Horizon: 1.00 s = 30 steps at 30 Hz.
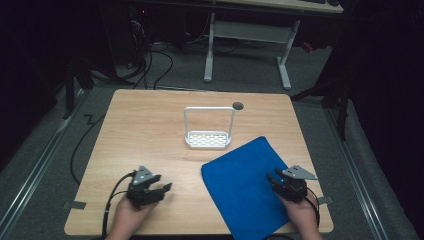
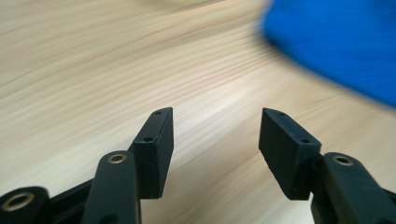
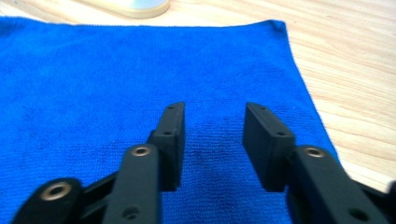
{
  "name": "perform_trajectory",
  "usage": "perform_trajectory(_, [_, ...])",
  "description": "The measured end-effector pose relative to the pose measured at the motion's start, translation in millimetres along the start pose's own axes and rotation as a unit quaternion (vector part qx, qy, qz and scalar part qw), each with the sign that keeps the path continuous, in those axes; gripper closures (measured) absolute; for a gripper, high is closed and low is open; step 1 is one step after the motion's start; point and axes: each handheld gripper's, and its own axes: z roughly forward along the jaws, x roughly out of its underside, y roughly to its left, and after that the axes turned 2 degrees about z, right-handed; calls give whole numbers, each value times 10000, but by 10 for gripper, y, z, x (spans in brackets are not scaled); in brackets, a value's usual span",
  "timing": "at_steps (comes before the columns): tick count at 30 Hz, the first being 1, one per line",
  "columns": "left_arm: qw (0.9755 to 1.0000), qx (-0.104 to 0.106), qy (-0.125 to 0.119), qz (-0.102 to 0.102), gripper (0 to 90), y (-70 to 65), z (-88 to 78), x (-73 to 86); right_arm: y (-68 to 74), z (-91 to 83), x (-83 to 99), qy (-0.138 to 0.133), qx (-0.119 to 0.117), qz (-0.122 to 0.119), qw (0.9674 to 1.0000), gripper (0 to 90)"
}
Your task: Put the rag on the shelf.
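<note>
My left tongs (image 1: 159, 189) sit low over the bare wooden desk (image 1: 140, 130) near its front edge, jaws spread with nothing between them. My right tongs (image 1: 274, 178) hover over the right side of the blue cloth (image 1: 240, 185), also spread and empty. The cloth lies flat at the desk's front right. Just beyond its far edge stands a white perforated rack (image 1: 208, 139) with a tall handle.

Dim room; grey carpet floor (image 1: 240, 75); white-legged desk (image 1: 250, 30) beyond wooden table (image 1: 145, 125); black cables (image 1: 150, 65) on floor.
</note>
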Motion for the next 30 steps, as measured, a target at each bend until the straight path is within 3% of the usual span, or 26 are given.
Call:
perform_trajectory(1, [10000, 0, 0, 0, 457, 0, 0, 0, 0, 0, 0, 0, 0, 0, 10000, 609])
perform_trajectory(2, [9995, -138, -20, -269, 452, 166, -30, 30, -10, 44, 2, 118, -14, 198, 9997, 609])
perform_trajectory(3, [9995, -138, -20, -269, 445, 166, -30, 30, -10, 44, 2, 118, -14, 198, 9997, 609])
perform_trajectory(4, [9975, 74, -195, -674, 445, 288, -41, 45, -17, 73, -2, 148, -27, 207, 9997, 612])
perform_trajectory(6, [9968, 99, -257, -755, 444, 321, -31, 53, -6, 60, -2, 153, -9, 163, 9997, 610])
perform_trajectory(12, [9980, 39, -181, -611, 441, 291, -5, 48, -20, 59, 9, 153, -105, 154, 9997, 611])
perform_trajectory(19, [9989, -37, -235, -401, 434, 227, -20, 15, 81, 39, -12, 183, -330, -52, 9993, 659])
perform_trajectory(24, [9993, -55, -233, -303, 418, 214, -35, 17, 257, 26, -49, 300, -736, -252, 9965, 863])
perform_trajectory(25, [9993, -55, -233, -303, 416, 214, -35, 17, 257, 26, -49, 300, -736, -252, 9965, 863])
perform_trajectory(28, [9992, -74, -284, -275, 416, 209, -51, 6, 455, 65, -69, 461, -1290, -611, 9887, 900])
perform_trajectory(29, [9992, -74, -284, -275, 416, 209, -51, 6, 455, 65, -69, 461, -1290, -611, 9887, 900])
perform_trajectory(30, [9992, -68, -278, -279, 415, 213, -52, 5, 560, 92, -71, 546, -1434, -839, 9846, 900])
